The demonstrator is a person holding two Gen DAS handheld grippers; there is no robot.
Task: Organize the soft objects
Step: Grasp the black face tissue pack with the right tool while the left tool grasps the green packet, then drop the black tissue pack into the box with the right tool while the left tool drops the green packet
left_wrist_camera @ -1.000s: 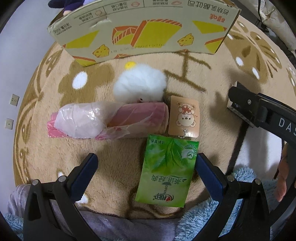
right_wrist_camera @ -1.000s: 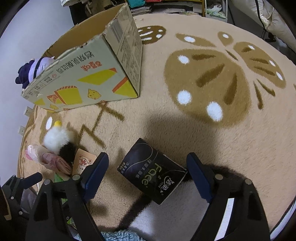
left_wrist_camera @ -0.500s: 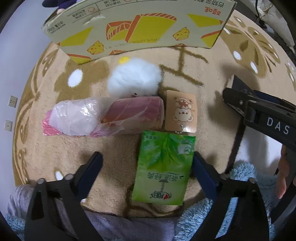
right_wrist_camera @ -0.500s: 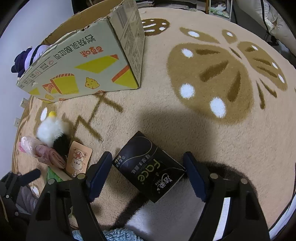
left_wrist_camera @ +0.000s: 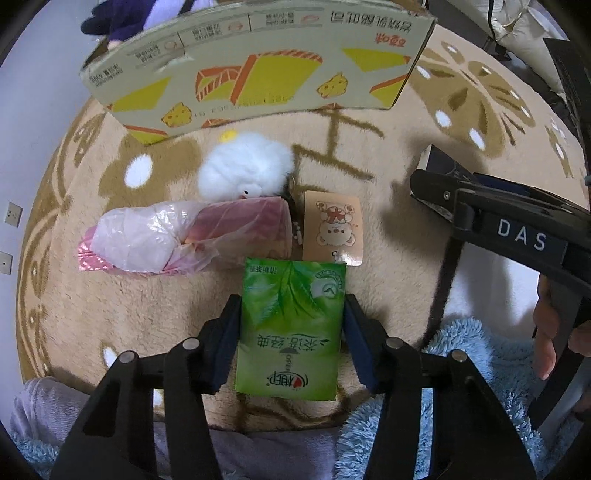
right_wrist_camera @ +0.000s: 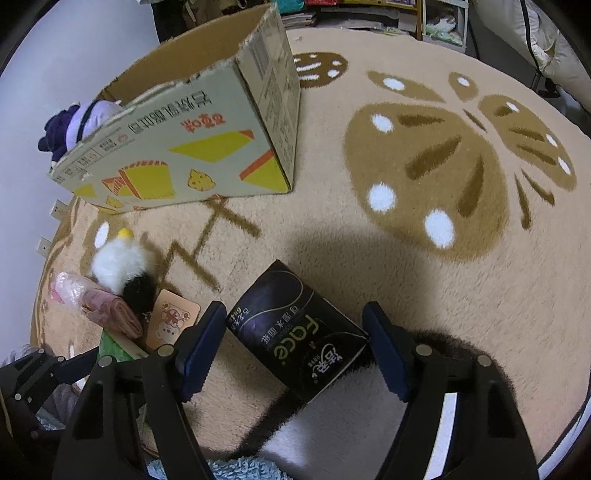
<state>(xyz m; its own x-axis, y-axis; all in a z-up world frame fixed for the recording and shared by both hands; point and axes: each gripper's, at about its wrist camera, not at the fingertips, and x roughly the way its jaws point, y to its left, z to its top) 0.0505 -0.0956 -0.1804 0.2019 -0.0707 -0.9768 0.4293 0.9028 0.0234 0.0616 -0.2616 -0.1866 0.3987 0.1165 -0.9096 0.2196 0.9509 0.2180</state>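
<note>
Beige carpet [left_wrist_camera: 388,110] with brown patterns fills the left wrist view. At 12 o'clock stands a cardboard box [left_wrist_camera: 258,66] with yellow and orange prints, and a purple plush [left_wrist_camera: 110,18] shows over its rim at 11 o'clock. Just below the box lies a white fluffy toy [left_wrist_camera: 245,171]. Touching it on the near side is a pink roll [left_wrist_camera: 184,236], partly in a clear plastic bag. Just beside the roll, toward 3 o'clock, lies a small card [left_wrist_camera: 332,227] with a cartoon bear. A green tissue pack [left_wrist_camera: 291,328] lies flat near the centre, its far edge close to the roll and the card. The left gripper [left_wrist_camera: 291,332] has its jaws narrowed on the two long sides of this pack, and both pads touch it. At 3 o'clock the right gripper [left_wrist_camera: 509,229] comes into view, with a hand [left_wrist_camera: 546,332] on its handle.

Same carpet [right_wrist_camera: 480,295] in the right wrist view. The box [right_wrist_camera: 192,147] stands at 11 o'clock, open at the top, with the plush [right_wrist_camera: 74,125] inside at its left end. A black tissue pack [right_wrist_camera: 299,332] lies on the carpet at 6 o'clock, turned at an angle. The right gripper [right_wrist_camera: 295,350] has its jaws wide, one on each side of this pack; the right pad seems at its corner, the left pad just apart. At 9 o'clock lie the toy [right_wrist_camera: 118,266], the roll [right_wrist_camera: 107,310] and the card [right_wrist_camera: 173,321], and at 8 o'clock an edge of the green pack [right_wrist_camera: 110,347] with the left gripper [right_wrist_camera: 44,373], whose jaws I cannot tell from here.
</note>
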